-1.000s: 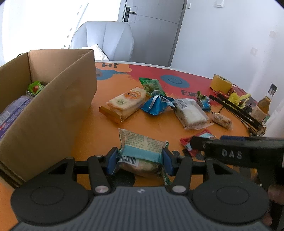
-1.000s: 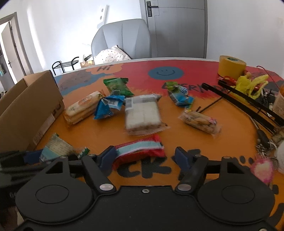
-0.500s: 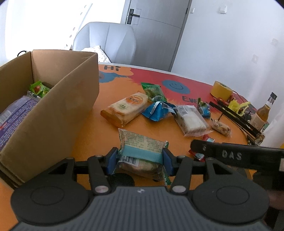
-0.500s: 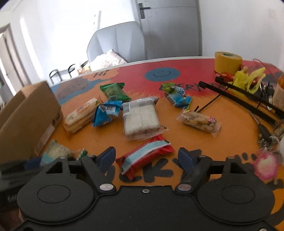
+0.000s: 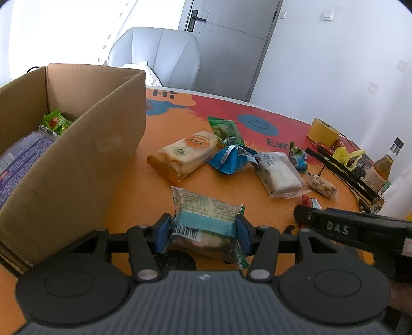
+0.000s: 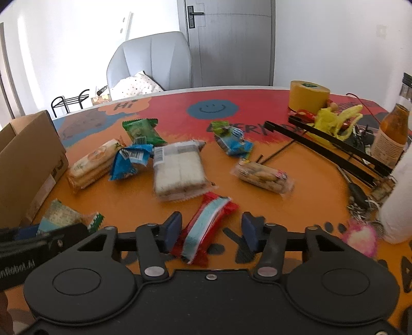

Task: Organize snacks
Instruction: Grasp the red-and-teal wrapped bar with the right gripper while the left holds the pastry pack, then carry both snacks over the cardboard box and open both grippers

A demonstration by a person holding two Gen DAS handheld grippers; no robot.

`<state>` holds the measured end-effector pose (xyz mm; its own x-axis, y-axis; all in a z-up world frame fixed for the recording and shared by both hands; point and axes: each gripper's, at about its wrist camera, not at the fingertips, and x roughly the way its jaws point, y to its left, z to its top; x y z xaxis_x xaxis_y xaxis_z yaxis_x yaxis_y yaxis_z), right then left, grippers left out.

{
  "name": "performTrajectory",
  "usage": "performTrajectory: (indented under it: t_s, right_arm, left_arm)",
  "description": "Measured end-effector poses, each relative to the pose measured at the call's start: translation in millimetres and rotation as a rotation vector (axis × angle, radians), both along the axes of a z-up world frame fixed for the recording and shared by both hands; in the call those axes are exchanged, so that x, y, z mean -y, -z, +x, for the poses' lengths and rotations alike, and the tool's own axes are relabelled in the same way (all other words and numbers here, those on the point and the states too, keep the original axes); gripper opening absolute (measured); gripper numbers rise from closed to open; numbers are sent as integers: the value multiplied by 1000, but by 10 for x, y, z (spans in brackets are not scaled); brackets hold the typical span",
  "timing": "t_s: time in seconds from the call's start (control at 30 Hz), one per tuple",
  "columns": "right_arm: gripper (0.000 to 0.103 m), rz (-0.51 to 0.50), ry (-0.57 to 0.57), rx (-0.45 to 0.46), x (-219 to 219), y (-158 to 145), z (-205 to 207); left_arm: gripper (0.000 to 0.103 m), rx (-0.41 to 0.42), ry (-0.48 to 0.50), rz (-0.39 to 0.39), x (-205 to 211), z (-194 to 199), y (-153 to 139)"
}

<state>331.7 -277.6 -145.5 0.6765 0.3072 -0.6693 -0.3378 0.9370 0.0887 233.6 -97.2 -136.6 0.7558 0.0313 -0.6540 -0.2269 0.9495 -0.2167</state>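
a room in a home, likely a dining or living room: a round table [image 6: 159, 206] with a cartoon smiley cloth, a grey armchair [image 6: 152, 64] with a dotted cushion [image 6: 135, 85] behind it, a grey door [image 6: 229, 41] with a lever handle, white walls with a switch [image 5: 327, 15], and a small rack [image 6: 68, 103] on the floor.

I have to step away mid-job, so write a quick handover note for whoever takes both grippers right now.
Left gripper: shut on the pale green packet, just right of the cardboard box.
Right gripper: open, fingers either side of the red packet, which lies on the table.
Done: two packets show in the box.
Left: drop the green packet in, grasp the red one, then clear the six snacks grouped mid-table.
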Motion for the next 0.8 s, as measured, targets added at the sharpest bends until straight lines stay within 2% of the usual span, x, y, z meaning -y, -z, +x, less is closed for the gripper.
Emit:
performTrajectory:
  t_s: [0.07, 0.1, 0.17, 0.23, 0.8]
  right_arm:
    - [32, -12, 6, 5, 47, 1, -32]
    - [21, -12, 9, 7, 74, -2, -44]
    - [18, -6, 17, -5, 131, -19, -55]
    - [18, 37, -3, -23, 172, -57, -86]
    - [18, 113, -29, 65, 12, -515, -332]
  left_arm:
    - [52, 2, 3, -4, 1, -3, -9]
    - [52, 4, 5, -4, 6, -6, -17]
    - [52, 8, 11, -4, 17, -17, -35]
    - [52, 12, 17, -2, 28, -31, -59]
    - [52, 105, 56, 41, -81, -189, -612]
